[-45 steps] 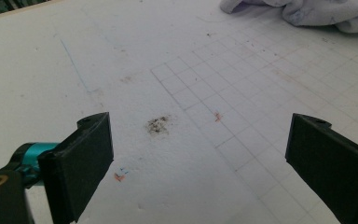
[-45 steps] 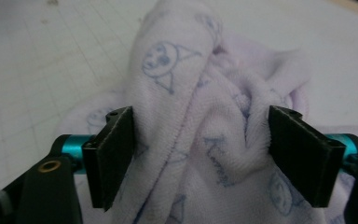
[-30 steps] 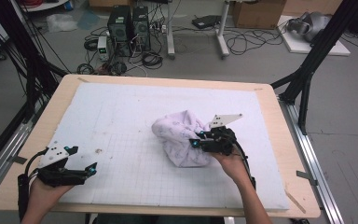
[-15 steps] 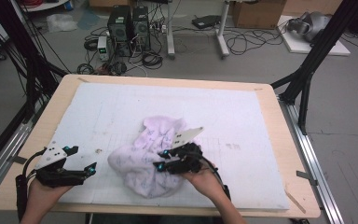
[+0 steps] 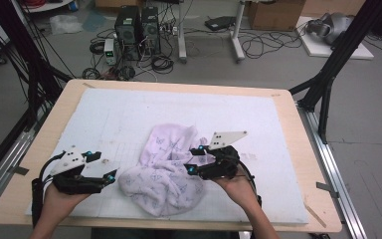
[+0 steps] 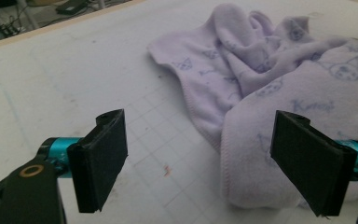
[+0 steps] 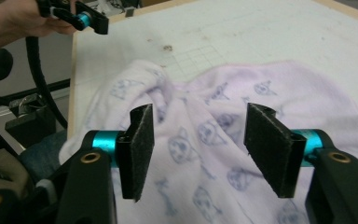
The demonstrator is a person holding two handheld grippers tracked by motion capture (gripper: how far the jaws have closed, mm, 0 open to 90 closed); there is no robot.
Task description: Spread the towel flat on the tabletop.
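Dragged nearer and leftward since a second ago: lilac towel [image 5: 169,169], now rumpled at the worktop's [image 5: 278,119] near middle. Right claw [image 5: 195,160] above it, jaws just opened, nothing pinched. Left claw [image 5: 104,167] apart too, slightly narrowing, beside the hem. Risk: grabbing a doubled fold instead of one edge. Soft, cat-printed, bunched farther back.

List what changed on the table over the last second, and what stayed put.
The right gripper dragged the lilac towel from the right half of the white mat toward the front middle, where it now lies spread wider. Its fingers have just been opening and stand apart above the cloth, so the towel is let go. The left gripper edged toward the towel's edge, its fingers closing slightly but still open and holding nothing. The mat and table stayed put.
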